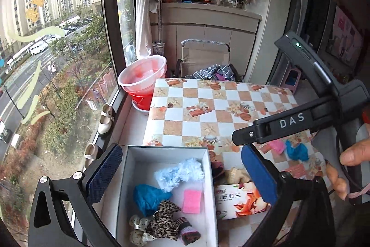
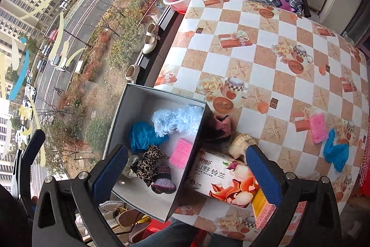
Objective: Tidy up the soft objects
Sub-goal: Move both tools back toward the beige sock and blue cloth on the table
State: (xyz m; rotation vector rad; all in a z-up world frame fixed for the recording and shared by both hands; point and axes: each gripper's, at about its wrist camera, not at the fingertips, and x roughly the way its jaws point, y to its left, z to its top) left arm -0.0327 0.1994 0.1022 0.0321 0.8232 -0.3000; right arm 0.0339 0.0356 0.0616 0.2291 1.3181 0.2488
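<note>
A white-lined box (image 1: pixel 129 177) (image 2: pixel 120 108) sits at the table's near left corner. It holds a fluffy light-blue piece (image 1: pixel 179 174) (image 2: pixel 178 120), a blue cloth (image 1: pixel 149 198) (image 2: pixel 143 134), a pink sponge (image 1: pixel 192 200) (image 2: pixel 181 153), a leopard scrunchie (image 1: pixel 165 219) (image 2: pixel 149 162) and a small knit sock (image 2: pixel 163 181). A second pink sponge (image 2: pixel 318 127) (image 1: pixel 276 146) and blue cloth (image 2: pixel 335 152) (image 1: pixel 297 151) lie on the table to the right. My left gripper (image 1: pixel 182 177) is open above the box. My right gripper (image 2: pixel 185 173) is open over the box's right wall.
A floral tissue box (image 2: pixel 222 179) (image 1: pixel 240 200) lies beside the box, with a dark pink knit item (image 2: pixel 219 126) and a cream soft piece (image 2: pixel 240 142) behind it. Checkered table (image 2: pixel 266 50), red basins (image 1: pixel 143 80), window at left, folding chair (image 1: pixel 203 57) behind.
</note>
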